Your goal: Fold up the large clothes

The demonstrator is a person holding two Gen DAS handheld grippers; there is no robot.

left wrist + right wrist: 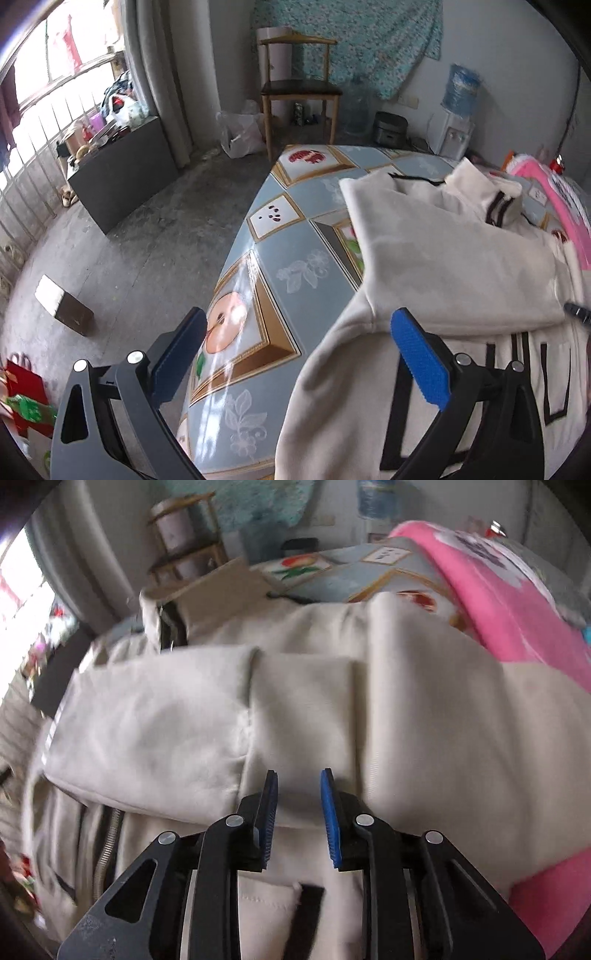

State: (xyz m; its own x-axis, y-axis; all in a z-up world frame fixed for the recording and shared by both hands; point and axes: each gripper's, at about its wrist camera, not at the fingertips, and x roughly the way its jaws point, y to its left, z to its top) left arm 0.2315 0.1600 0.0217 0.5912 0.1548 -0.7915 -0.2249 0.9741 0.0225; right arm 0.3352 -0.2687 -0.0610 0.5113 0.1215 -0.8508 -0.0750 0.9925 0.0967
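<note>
The cream jacket [454,258] lies on the patterned table [280,236] with a sleeve folded across its body, its near hem cut off by the frame edge and its far collar partly blurred in the right wrist view. The left gripper [299,332] hangs wide open and empty over the jacket's left edge. The right gripper [299,779] stands narrowly parted above the sleeve, gripping nothing, beside a pink garment [498,602] smeared by motion.

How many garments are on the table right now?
2. A cream jacket lies across the table under both grippers, sleeves folded in. A pink garment lies beyond it at the right side. Others may be hidden beneath them.
</note>
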